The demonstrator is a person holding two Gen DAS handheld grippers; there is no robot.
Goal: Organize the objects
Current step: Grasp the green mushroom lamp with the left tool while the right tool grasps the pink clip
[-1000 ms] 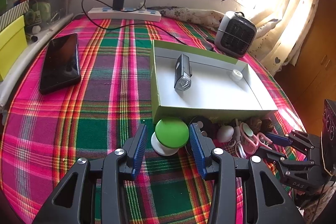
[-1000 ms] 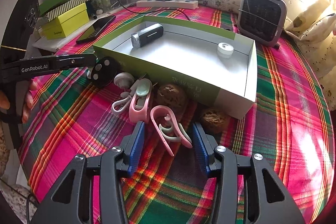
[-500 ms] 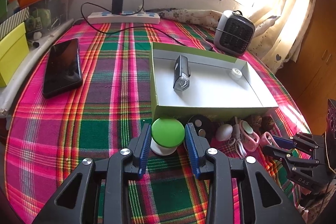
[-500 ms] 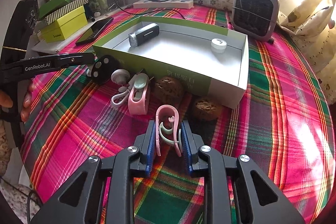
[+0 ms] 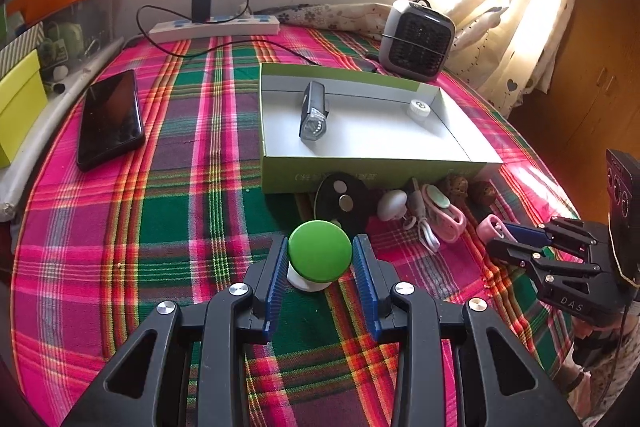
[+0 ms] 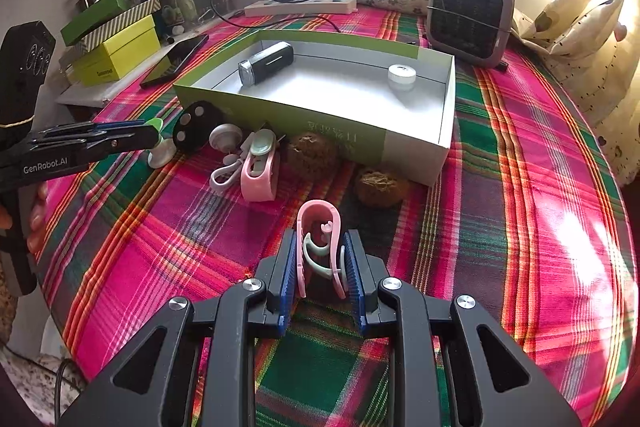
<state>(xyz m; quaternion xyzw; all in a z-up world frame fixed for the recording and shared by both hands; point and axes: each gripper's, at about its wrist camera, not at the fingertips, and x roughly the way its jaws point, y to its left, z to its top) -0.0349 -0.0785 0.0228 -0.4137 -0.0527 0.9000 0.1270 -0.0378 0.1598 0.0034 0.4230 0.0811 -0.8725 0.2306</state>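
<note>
My left gripper (image 5: 320,253) is shut on a green-topped white knob (image 5: 319,251) and holds it above the plaid cloth; it also shows from the side in the right wrist view (image 6: 154,135). My right gripper (image 6: 319,251) is shut on a pink clip (image 6: 318,233), lifted off the cloth; it also shows in the left wrist view (image 5: 496,229). An open green box (image 5: 360,175) holds a black bike light (image 5: 314,111) and a small white cap (image 5: 418,107). In front of the box lie a black disc (image 5: 342,201), a white round piece (image 5: 392,205), a second pink clip (image 6: 260,167) and two brown balls (image 6: 380,187).
A black phone (image 5: 110,117) lies on the cloth at the left. A power strip (image 5: 214,27) with charger and cable lies at the back. A small grey heater (image 5: 418,39) stands behind the box. Yellow and green boxes (image 6: 116,55) stack at the left edge.
Both grippers closed on their objects, then lifted them: the left on the green-topped knob, the right on the pink clip. Both have drawn back a little from the box.
</note>
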